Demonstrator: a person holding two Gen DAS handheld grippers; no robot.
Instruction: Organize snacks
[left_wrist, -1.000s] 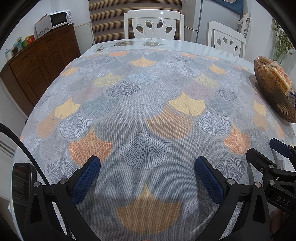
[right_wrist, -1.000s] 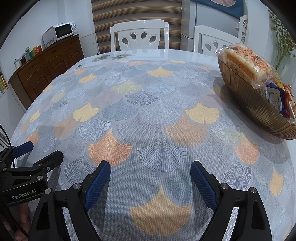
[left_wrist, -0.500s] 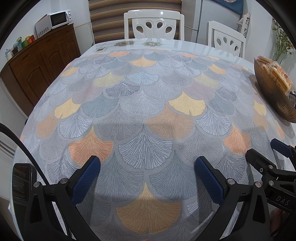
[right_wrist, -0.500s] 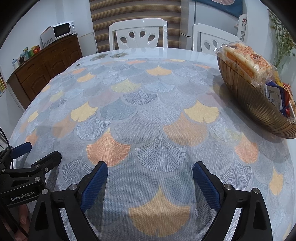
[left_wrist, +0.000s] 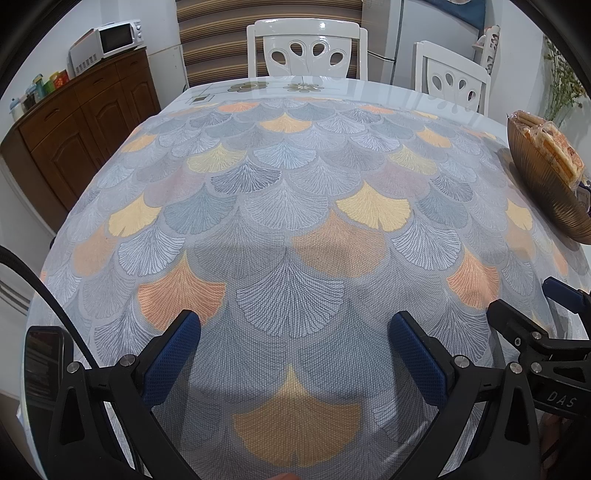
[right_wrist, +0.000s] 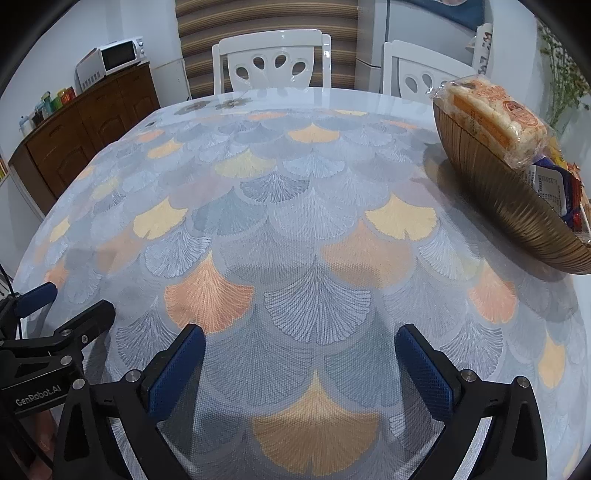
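Note:
A ribbed brown bowl (right_wrist: 506, 206) stands at the table's right side, also seen in the left wrist view as the bowl (left_wrist: 543, 184). In it lie a clear-wrapped pack of orange-and-white cakes (right_wrist: 491, 118) and several smaller packets (right_wrist: 557, 192). My right gripper (right_wrist: 299, 345) hangs low over the tablecloth, well left of and nearer than the bowl. Its jaws are opening, with nothing between them. My left gripper (left_wrist: 293, 334) stands open and empty over the near cloth. Each gripper shows at the edge of the other's view.
A fan-patterned cloth covers the table (left_wrist: 295, 206). Two white chairs (left_wrist: 306, 51) (left_wrist: 452, 75) stand at the far side. A wooden sideboard (left_wrist: 81, 136) with a microwave (left_wrist: 110, 44) runs along the left wall. Dried stems (right_wrist: 565, 85) rise behind the bowl.
The right gripper's fingers have spread a little wider apart. Its view has shifted slightly. The left gripper and the bowl have not moved.

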